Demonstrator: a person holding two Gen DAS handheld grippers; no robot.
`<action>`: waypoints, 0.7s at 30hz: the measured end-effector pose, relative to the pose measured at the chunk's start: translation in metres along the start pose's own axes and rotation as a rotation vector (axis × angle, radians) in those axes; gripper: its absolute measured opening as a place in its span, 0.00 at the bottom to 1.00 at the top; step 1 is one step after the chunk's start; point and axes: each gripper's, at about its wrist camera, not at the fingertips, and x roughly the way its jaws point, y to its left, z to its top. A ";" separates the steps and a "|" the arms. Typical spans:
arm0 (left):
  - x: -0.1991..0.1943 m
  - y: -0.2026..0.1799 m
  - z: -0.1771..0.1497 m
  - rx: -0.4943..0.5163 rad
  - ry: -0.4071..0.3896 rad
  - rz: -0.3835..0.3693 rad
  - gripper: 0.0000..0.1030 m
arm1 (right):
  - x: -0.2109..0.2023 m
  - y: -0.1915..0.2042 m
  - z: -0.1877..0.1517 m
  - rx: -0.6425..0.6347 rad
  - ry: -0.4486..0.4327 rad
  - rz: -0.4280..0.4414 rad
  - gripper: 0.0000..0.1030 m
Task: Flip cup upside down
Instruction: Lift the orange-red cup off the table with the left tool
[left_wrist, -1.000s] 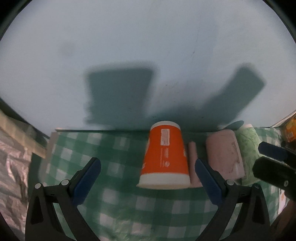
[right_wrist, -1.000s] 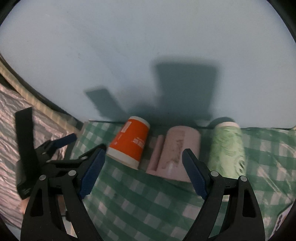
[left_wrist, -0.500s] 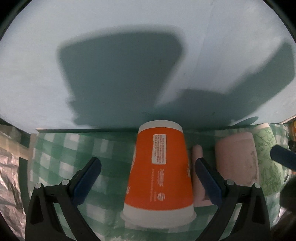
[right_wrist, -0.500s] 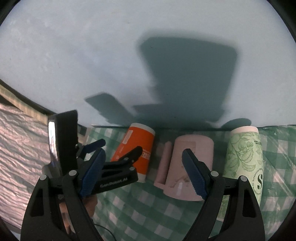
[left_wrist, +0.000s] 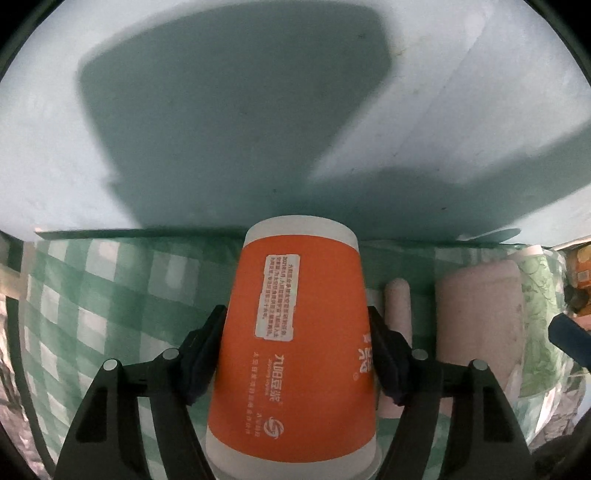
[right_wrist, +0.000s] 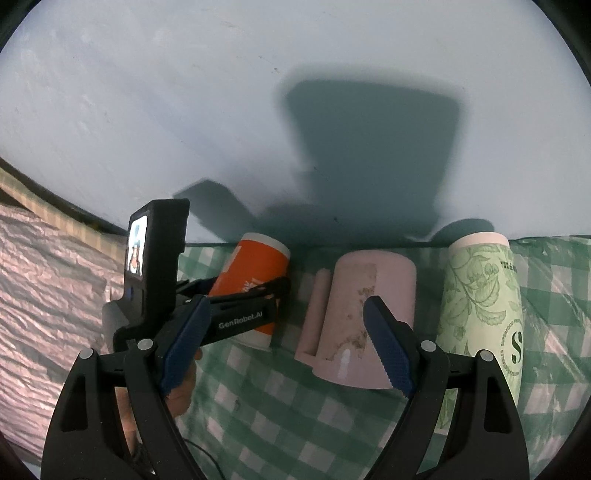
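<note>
Tongs of the left hand (left_wrist: 295, 354) clamp the orange paper cup with white rims (left_wrist: 295, 354), mouth-down on the green-checked table (left_wrist: 92, 314), seemingly still touching it. Right tongs (right_wrist: 284, 347) gape wide before the pink mug (right_wrist: 365, 306), beside a green leaf-printed cup (right_wrist: 484, 306).

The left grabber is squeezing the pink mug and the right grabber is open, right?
Not quite. The left gripper is shut on the orange paper cup, not the pink mug; the left wrist view shows its pads pressing on both sides of the cup. The mug lies untouched beside it. The right gripper is open, as you said.
</note>
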 end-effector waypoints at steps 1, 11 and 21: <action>0.000 -0.001 -0.002 -0.006 -0.006 -0.008 0.71 | -0.001 -0.001 -0.001 0.000 -0.001 -0.003 0.83; -0.047 0.016 -0.045 0.037 -0.059 -0.069 0.70 | -0.026 0.005 -0.019 -0.035 -0.040 -0.007 0.83; -0.084 0.016 -0.121 0.096 -0.062 -0.268 0.70 | -0.072 0.009 -0.065 -0.058 -0.094 0.045 0.83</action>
